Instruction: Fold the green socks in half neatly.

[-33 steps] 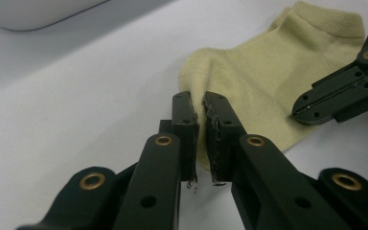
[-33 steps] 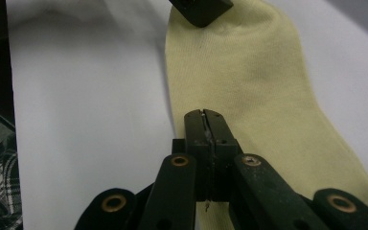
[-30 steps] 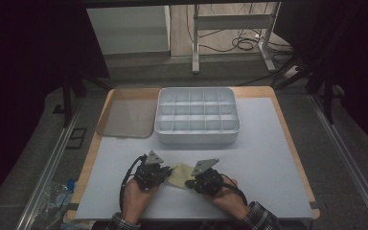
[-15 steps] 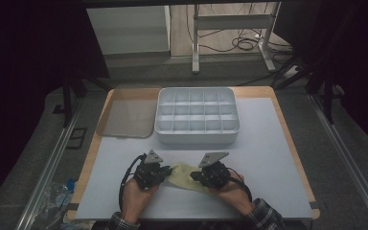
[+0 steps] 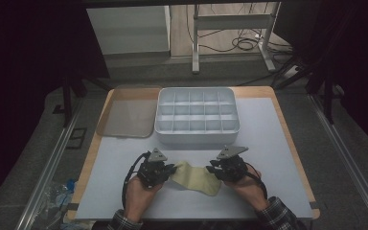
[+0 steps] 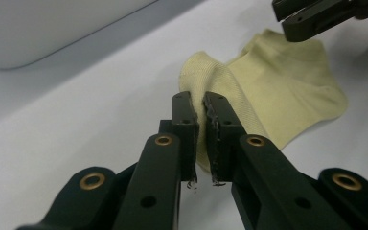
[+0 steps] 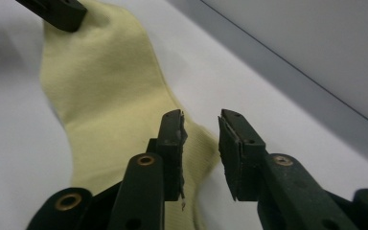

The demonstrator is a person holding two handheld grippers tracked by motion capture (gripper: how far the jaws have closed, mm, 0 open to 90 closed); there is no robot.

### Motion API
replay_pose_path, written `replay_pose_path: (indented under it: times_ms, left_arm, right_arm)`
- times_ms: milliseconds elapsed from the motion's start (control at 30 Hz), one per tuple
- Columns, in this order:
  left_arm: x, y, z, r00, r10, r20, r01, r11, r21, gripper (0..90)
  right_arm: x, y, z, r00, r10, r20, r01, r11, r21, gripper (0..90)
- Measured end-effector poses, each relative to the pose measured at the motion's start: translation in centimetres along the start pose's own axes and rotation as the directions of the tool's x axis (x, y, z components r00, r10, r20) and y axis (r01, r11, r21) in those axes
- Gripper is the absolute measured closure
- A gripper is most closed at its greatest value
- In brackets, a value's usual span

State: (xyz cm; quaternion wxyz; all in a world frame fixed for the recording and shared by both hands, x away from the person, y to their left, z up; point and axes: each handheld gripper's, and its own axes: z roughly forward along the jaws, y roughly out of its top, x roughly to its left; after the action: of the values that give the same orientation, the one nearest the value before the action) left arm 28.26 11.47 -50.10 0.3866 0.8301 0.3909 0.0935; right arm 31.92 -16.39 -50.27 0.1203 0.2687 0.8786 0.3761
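A pale yellow sock lies on the white table near its front edge, between my two grippers. My left gripper is shut on the sock's left end; in the left gripper view the cloth is pinched between the jaws of that gripper. My right gripper hovers at the sock's right end. Its jaws have just been opening. In the right gripper view its jaws stand apart, with the sock lying below them and nothing pinched.
A white box with several compartments stands behind the grippers at mid-table. A translucent lid lies flat to its left. The white mat sits on a wooden-edged table.
My right gripper has moved right and slightly up, and its jaws have come apart off the sock. The sock now lies stretched out wider. The left gripper has stayed put.
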Motion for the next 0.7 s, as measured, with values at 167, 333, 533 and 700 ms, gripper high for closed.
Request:
replay_pose_path:
  times_ms: [167,333,533,700]
  left_arm:
    - [-0.3,0.5,0.1,0.9999,0.011,0.01,-0.011,0.9999,-0.003,83.5]
    - [-0.7,1.0,0.1,0.9995,0.025,0.019,-0.025,0.9997,0.001,83.5]
    - [-1.5,2.0,0.4,0.9979,0.054,0.036,-0.054,0.9985,0.006,83.5]
    - [-2.2,2.6,0.9,0.996,0.075,0.049,-0.076,0.9971,0.011,83.3]
  right_arm:
    - [-0.4,-0.7,0.2,0.9999,0.007,0.014,-0.007,1.0,0.014,69.6]
    - [-0.6,-1.2,0.8,0.9998,0.017,0.014,-0.018,0.999,0.029,70.2]
    - [-0.8,-1.4,1.0,0.9996,0.029,0.003,-0.029,0.999,0.033,69.6]
    - [-1.0,-1.2,0.4,0.9994,0.031,0.017,-0.031,0.999,0.019,68.2]
